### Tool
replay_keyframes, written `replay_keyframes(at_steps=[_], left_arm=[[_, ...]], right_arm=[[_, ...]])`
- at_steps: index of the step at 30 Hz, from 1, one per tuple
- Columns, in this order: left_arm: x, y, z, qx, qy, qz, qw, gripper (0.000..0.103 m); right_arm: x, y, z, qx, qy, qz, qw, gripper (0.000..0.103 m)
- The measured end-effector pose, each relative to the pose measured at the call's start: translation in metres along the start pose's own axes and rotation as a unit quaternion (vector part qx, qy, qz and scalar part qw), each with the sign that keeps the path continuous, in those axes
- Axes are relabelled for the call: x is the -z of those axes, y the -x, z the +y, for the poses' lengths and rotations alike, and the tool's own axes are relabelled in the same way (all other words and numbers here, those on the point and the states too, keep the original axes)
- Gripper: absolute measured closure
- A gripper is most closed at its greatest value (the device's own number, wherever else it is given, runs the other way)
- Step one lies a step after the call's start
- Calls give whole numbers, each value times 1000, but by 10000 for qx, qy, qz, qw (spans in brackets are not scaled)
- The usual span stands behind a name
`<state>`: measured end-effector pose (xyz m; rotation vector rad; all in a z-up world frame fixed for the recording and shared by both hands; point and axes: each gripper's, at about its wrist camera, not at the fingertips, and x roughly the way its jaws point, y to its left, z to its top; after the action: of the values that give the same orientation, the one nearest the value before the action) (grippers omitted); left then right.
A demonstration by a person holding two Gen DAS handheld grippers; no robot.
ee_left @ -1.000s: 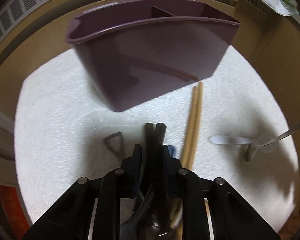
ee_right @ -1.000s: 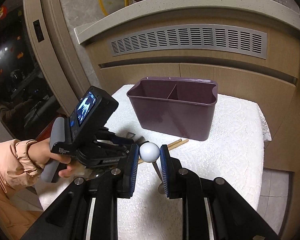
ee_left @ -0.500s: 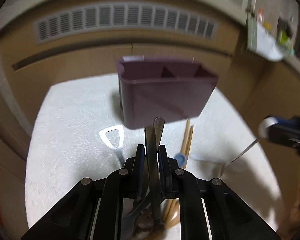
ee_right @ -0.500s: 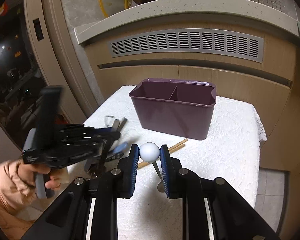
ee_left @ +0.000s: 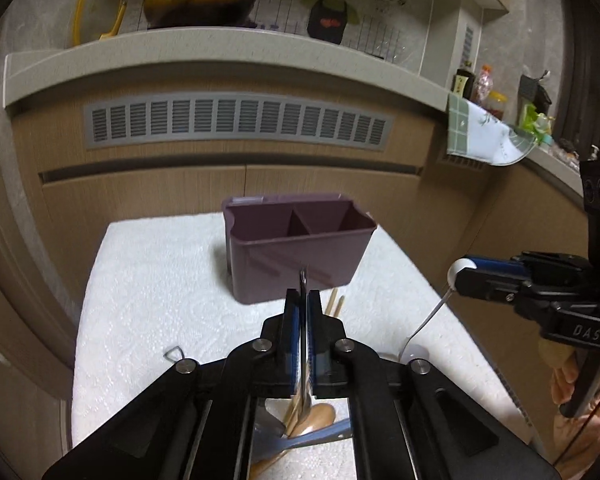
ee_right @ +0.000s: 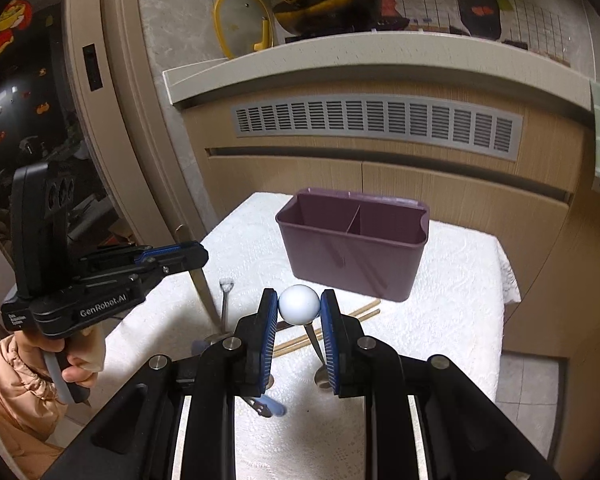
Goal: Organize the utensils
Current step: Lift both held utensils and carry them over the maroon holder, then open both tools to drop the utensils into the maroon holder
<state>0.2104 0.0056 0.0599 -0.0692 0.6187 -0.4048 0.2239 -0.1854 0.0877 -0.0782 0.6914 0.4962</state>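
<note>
**Both claws loaded, caddy waiting at the back of the table**

Starting on the left: the left claw (ee_left: 301, 312) is clamped tight on a thin flat metal utensil handle (ee_left: 302, 280), pads squeezed right onto it, with the blade-thin strip poking up past the tips. In the right wrist view the piece hangs down from that claw, well above the cloth. A hand (ee_right: 80, 356) in a puffy peach sleeve grips that tool.

Under it, on the table (ee_left: 148, 280) with its bumpy white embossed cloth, there's a metal utensil with a looped triangular end (ee_right: 226, 285), a blue plastic piece (ee_left: 320, 436), something rounded and wooden, and a pair of slim wooden chopsticks (ee_right: 364, 312) lying side by side.

Middle back: the purple plastic caddy (ee_right: 352, 256), smooth and glossy, rounded rectangle, one divider making two compartments. Can't see anything in either.

Right side: the right claw (ee_right: 299, 305) is pinching a matte white ball (ee_right: 299, 304) that caps a thin metal stem; its far end sits down by the cloth near the chopsticks.
</note>
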Motion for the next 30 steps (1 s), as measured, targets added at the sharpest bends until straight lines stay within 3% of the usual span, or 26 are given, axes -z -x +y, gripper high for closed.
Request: replay_keyframes(at_steps=[11,15,21,25,30], left_arm=[[-18,12,-8,74,-145,-203,9997,100],[-51,24,-14,29,-323,-553,9979,100],[-124,39,-15,32,-570,-1295,9899,100],[-153,11,0,55,-543,-1404,9886,100],[-157,-54,29,312,-214,-1049,9938,100]], right_arm=[[-11,6,-3,-20,-81,-29,10000,83],[-40,19,-9,58,-88,-336,9994,83],[-114,35,-20,231,70,-1010,9946,83],[-142,4,-35,476,160,-1109,9926,83],[-139,-66,-67,425,-140,-624,9970,83]])
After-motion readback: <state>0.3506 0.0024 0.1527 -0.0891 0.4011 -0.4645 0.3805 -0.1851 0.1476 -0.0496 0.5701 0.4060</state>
